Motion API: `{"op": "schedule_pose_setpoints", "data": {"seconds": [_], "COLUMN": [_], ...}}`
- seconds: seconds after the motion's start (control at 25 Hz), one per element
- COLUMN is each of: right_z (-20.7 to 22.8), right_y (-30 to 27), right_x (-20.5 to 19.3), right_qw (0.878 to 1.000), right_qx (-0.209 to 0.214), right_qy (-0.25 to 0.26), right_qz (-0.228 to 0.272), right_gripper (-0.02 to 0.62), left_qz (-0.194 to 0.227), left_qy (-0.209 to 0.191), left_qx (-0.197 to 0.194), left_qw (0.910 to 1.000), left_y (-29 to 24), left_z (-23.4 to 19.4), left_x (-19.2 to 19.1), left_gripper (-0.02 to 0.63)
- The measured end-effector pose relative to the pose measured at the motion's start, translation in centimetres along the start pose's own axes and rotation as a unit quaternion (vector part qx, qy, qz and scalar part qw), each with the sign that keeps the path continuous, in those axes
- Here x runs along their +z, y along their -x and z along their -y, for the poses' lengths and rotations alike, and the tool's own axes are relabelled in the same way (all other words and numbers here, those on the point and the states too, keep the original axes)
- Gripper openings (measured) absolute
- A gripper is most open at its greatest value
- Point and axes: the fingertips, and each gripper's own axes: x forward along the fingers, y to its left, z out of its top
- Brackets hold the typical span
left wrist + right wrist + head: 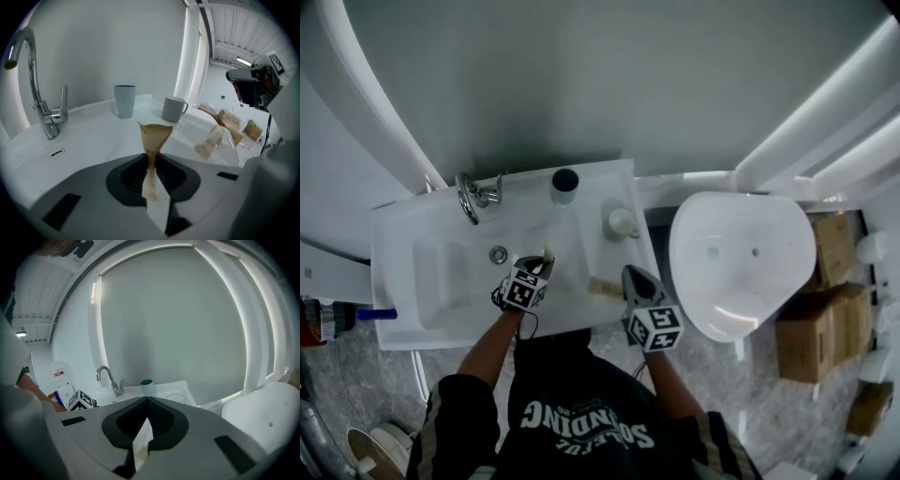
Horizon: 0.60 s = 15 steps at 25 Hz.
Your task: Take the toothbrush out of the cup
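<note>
My left gripper [536, 265] is shut on a brown paper toothbrush packet [154, 140], which sticks up out of the jaws over the sink basin [450, 272]; the packet's end [548, 254] also shows in the head view. Behind it on the counter stand a blue-grey cup [124, 101] and a grey mug [174, 108]. The cup [565, 183] sits at the back edge of the counter, with the mug [622, 222] to its right. My right gripper [635, 277] hovers at the counter's front right with its jaws together and nothing between them.
A chrome tap [473, 195] rises at the basin's back left. More brown packets [209, 143] lie on the counter's right part. A white toilet [741, 262] stands right of the sink, with cardboard boxes [816, 319] beyond it. The counter ends just before the person's body.
</note>
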Motion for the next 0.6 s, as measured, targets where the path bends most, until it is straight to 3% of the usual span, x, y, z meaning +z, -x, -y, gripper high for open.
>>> {"op": "schedule_pose_setpoints", "data": {"seconds": [0.16, 0.32, 0.6], "right_z": [0.1, 0.2, -0.8], "right_y": [0.0, -0.2, -1.2], "right_x": [-0.2, -0.1, -0.3], "right_qw": [1.0, 1.0, 1.0], "right_qx": [0.0, 0.001, 0.017], "right_qy": [-0.004, -0.004, -0.004], "right_qz": [-0.002, -0.002, -0.009], "right_gripper": [-0.003, -0.003, -0.003], "left_qz": [-0.035, -0.041, 0.002], "left_qy": [-0.005, 0.0, 0.014], "left_qx": [-0.019, -0.03, -0.017], "left_qw": [0.9992, 0.9987, 0.9998], "left_y": [-1.0, -1.1, 0.5], "left_z": [1.4, 2.1, 1.2], "left_x": [-2.8, -3.1, -1.2], "left_gripper": [0.058, 0.089, 0.107]}}
